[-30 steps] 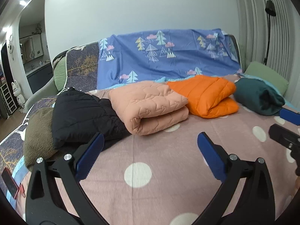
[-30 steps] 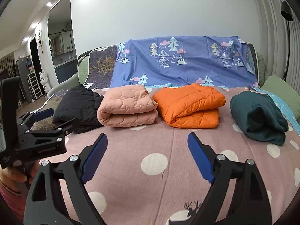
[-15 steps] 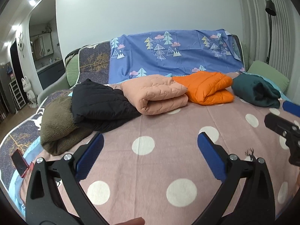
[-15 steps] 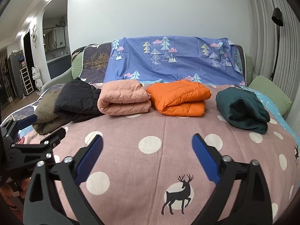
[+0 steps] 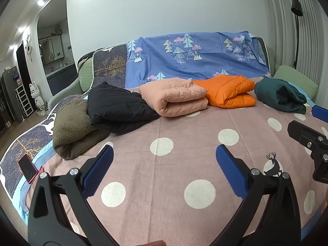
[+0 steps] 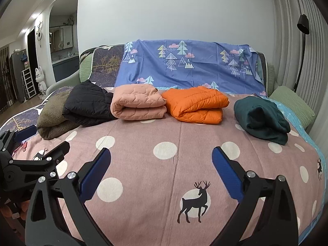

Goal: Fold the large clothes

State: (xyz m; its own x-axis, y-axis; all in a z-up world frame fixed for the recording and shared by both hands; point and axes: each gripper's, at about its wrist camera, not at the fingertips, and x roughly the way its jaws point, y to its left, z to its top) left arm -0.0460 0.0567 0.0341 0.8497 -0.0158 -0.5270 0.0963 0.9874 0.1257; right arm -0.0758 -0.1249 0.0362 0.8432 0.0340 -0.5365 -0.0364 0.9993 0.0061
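Five folded garments (image 6: 138, 104), one phone (image 5: 27, 168)

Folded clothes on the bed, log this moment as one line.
clothes: five folded bundles in row, orange jacket beside pink quilted one | left gripper: open, empty | right gripper: open, empty | bedspread: bare in front

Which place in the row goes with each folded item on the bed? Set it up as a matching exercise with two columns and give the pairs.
Items:
1. orange jacket
2. teal garment
3. olive fleece
4. pink quilted piece

Places:
A. far left end, partly under the black jacket
B. far right end, apart from the rest
C. between black and orange
D. between pink and teal

Pairs: 1-D, 2-B, 3-A, 4-C
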